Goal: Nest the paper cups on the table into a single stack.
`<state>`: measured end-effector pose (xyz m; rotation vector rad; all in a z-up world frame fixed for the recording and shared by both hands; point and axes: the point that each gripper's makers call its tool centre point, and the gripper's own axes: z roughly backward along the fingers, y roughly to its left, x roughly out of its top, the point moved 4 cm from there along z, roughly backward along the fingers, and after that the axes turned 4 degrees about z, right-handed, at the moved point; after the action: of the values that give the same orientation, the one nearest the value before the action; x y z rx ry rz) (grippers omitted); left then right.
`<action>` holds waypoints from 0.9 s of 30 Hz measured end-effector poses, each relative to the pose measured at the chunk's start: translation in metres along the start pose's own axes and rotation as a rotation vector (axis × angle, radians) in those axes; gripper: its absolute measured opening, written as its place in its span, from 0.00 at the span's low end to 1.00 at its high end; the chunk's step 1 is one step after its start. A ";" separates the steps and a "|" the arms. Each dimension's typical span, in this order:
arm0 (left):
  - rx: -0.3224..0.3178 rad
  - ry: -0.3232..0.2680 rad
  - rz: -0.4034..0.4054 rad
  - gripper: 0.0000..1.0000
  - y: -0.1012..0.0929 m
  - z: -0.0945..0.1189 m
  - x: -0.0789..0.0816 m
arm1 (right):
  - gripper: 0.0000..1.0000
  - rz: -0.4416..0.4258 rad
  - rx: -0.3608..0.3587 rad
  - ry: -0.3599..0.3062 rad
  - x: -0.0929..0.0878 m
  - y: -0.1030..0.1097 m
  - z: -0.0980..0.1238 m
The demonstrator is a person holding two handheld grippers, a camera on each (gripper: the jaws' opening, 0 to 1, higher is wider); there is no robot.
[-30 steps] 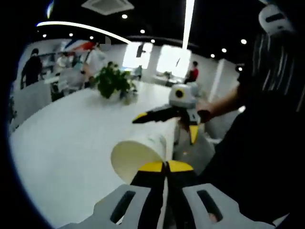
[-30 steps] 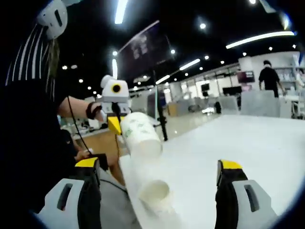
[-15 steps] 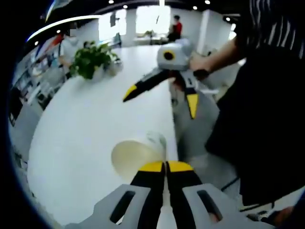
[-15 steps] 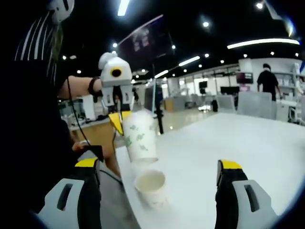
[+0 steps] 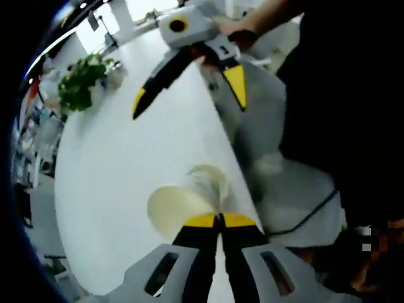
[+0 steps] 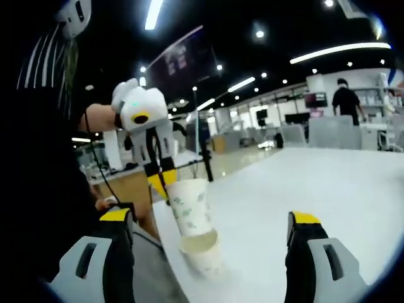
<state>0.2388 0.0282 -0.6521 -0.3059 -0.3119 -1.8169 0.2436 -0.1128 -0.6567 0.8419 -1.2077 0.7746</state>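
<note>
Right gripper view: the left claw (image 6: 165,184) pinches the rim of a white leaf-printed paper cup (image 6: 189,213), its base entering a second white paper cup (image 6: 203,252) at 6 o'clock on the white bench (image 6: 303,183). The right claw (image 6: 211,221) stands wide. Nesting step; next, press down and release.

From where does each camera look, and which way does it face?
Left gripper view: rides the left claw, shut on a paper cup; looks down at the table edge, a sleeve beside it.
Right gripper view: rides the open right claw, facing across the table at the person's arm.
Shared: held cup, lower cup, both claws.
</note>
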 end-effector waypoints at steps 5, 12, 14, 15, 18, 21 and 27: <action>-0.004 0.019 -0.071 0.00 -0.002 -0.010 0.005 | 1.00 -0.003 -0.005 0.013 -0.004 -0.001 0.001; -0.011 0.043 -0.120 0.00 -0.001 -0.020 0.008 | 1.00 -0.003 -0.008 0.012 -0.004 -0.001 0.003; -0.018 0.070 -0.151 0.00 -0.001 -0.023 0.006 | 1.00 -0.003 -0.009 0.013 -0.004 -0.001 0.004; -0.016 0.078 -0.159 0.00 -0.001 -0.024 0.005 | 1.00 -0.003 -0.009 0.014 -0.005 -0.002 0.004; -0.020 0.125 -0.192 0.00 -0.001 -0.031 -0.001 | 1.00 -0.010 -0.007 0.020 -0.006 -0.001 0.004; -0.029 0.110 -0.178 0.00 -0.002 -0.037 0.000 | 1.00 -0.011 -0.007 0.016 -0.005 -0.001 0.003; 0.001 0.163 -0.239 0.00 0.004 -0.046 -0.005 | 1.00 -0.016 -0.007 0.018 -0.007 0.001 0.003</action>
<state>0.2423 0.0150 -0.6961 -0.1214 -0.2426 -2.0627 0.2399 -0.1156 -0.6633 0.8367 -1.1857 0.7626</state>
